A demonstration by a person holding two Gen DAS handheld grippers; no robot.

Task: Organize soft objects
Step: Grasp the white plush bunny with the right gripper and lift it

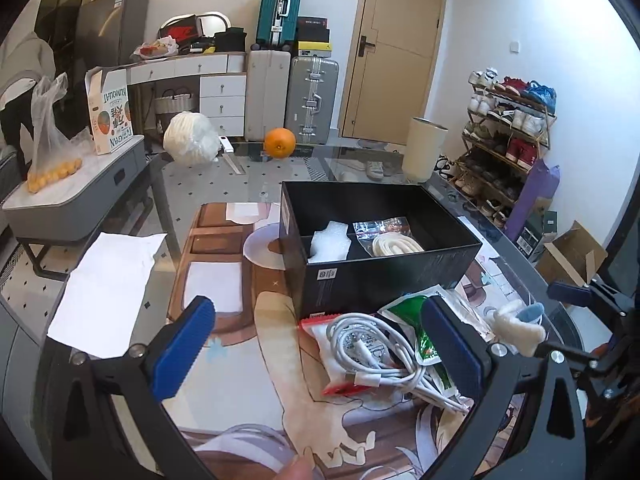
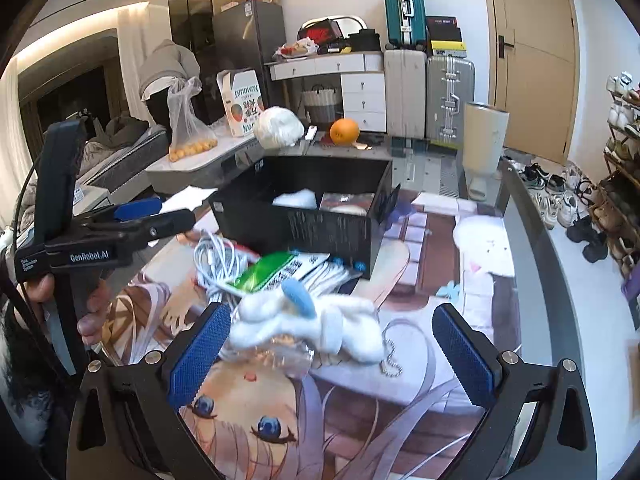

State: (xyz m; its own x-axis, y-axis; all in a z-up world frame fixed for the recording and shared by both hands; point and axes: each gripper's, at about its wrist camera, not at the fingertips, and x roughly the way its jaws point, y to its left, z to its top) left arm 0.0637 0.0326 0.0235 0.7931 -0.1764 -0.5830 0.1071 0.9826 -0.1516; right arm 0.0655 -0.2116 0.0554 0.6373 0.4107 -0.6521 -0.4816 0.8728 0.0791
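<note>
Sorting partly done, pile still outside the box.
Foam [image 1: 327, 242] and a bag [image 1: 386, 236] lie in the box [image 1: 384, 280]; cable [image 1: 372, 354], packets [image 1: 420, 320] and plush [image 2: 312, 326] wait on the table [image 1: 224, 368]; both tongs, left [image 1: 320, 354] and right [image 2: 332, 354], gape wide and empty.

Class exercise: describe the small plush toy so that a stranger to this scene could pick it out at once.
Find the black box on the glass table. In front of it lies a pile with a white cable and a green packet. The plush toy lies nearest the right gripper: fluffy white, with one blue ear.

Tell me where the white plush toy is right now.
The white plush toy lies on the table between the open right gripper's fingers, just right of the white cable bundle, before the black box.
</note>
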